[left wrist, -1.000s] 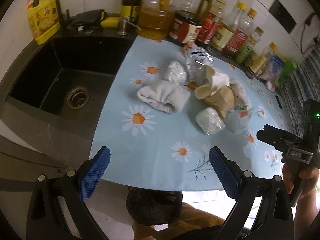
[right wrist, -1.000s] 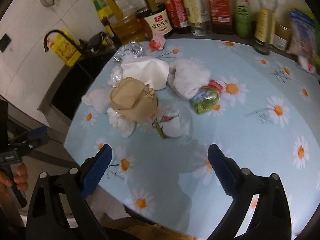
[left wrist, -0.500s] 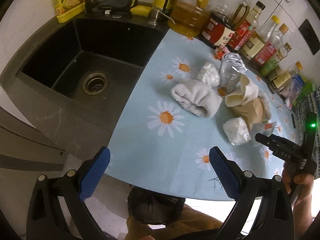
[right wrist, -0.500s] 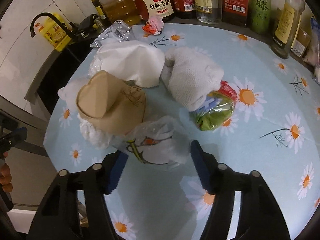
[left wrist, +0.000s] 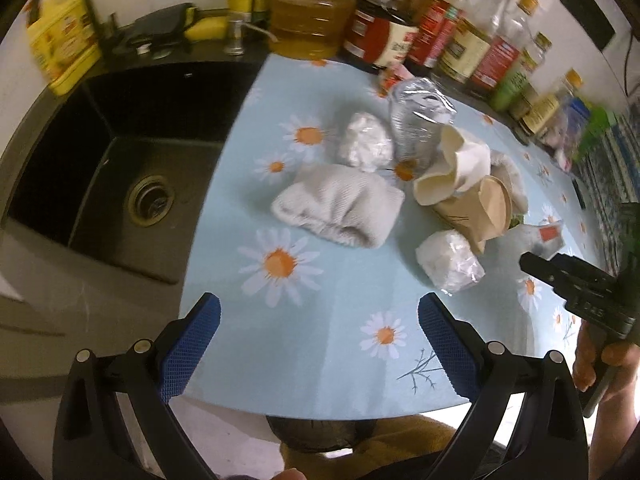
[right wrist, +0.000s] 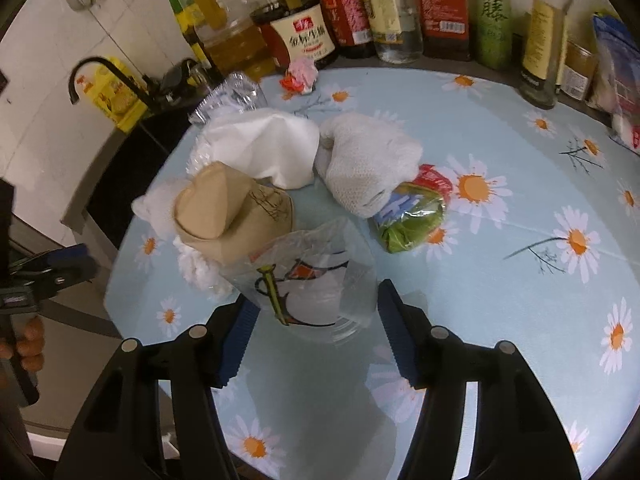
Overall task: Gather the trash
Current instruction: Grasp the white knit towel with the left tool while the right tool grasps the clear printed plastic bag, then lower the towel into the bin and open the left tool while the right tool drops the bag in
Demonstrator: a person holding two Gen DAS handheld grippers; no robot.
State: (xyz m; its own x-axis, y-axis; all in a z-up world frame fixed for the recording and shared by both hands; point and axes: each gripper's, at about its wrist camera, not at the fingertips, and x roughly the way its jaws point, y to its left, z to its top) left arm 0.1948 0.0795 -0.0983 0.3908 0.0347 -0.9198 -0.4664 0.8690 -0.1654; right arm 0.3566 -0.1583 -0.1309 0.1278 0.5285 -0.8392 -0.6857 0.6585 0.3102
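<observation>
Grip closing on clear plastic wrapper (right wrist: 312, 280) near the counter's (right wrist: 500, 300) front edge.
Right tool (right wrist: 312, 316) had just narrowed, pads flanking the wrapper — contact unclear; squeezing fully before lifting seemed wise. Left tool (left wrist: 320, 340) hung wide, empty.

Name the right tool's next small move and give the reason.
Probably lift it a little. The right tool has just been closing, and its pads now appear to press the clear printed plastic bag from both sides. The bag leans against the brown paper cup, so a short lift should free it from the pile.
</observation>
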